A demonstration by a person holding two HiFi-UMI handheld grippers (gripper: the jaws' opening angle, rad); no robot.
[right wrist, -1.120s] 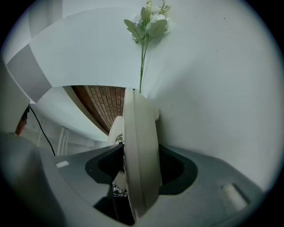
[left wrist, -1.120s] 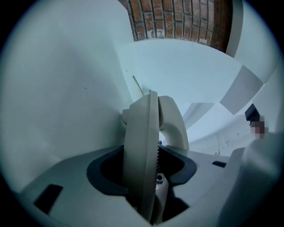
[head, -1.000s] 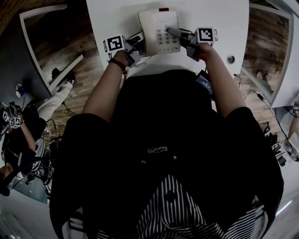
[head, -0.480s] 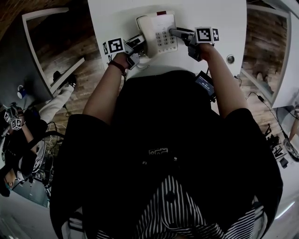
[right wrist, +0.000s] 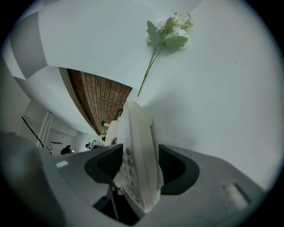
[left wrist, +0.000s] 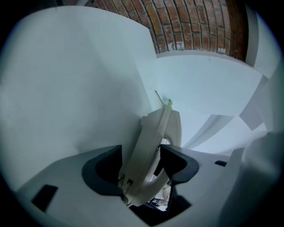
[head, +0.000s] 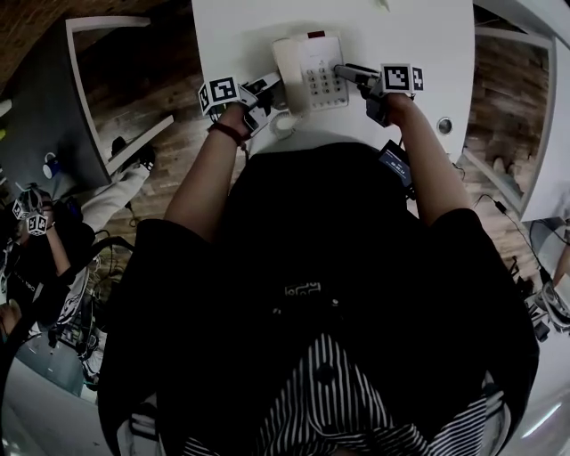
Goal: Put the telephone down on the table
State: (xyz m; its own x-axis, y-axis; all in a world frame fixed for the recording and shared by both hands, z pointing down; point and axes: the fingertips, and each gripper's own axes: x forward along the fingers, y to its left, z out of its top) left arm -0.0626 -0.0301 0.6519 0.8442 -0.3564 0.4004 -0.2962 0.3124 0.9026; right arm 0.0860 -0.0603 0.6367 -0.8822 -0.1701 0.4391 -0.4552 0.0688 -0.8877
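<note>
A white push-button telephone (head: 312, 71) lies on the white table (head: 401, 27), held from both sides. My left gripper (head: 270, 89) is at its left edge. In the left gripper view the telephone (left wrist: 155, 146) stands edge-on between the jaws of the left gripper (left wrist: 141, 162), which have just been opening, with a gap at the left pad. My right gripper (head: 343, 71) reaches over the keypad side. In the right gripper view the pads of the right gripper (right wrist: 140, 162) press on the telephone (right wrist: 137, 150) from both faces.
A coiled cord (head: 283, 123) hangs at the table's near edge below the telephone. A round grommet (head: 443, 126) sits in the table at the right. A green flower sprig (right wrist: 166, 33) lies further back on the table. Another person (head: 31, 223) with grippers is at far left.
The telephone and both grippers sit slightly further right and lower in the head view. My left gripper has shifted a little along the telephone's left edge; the right one keeps its place on it.
</note>
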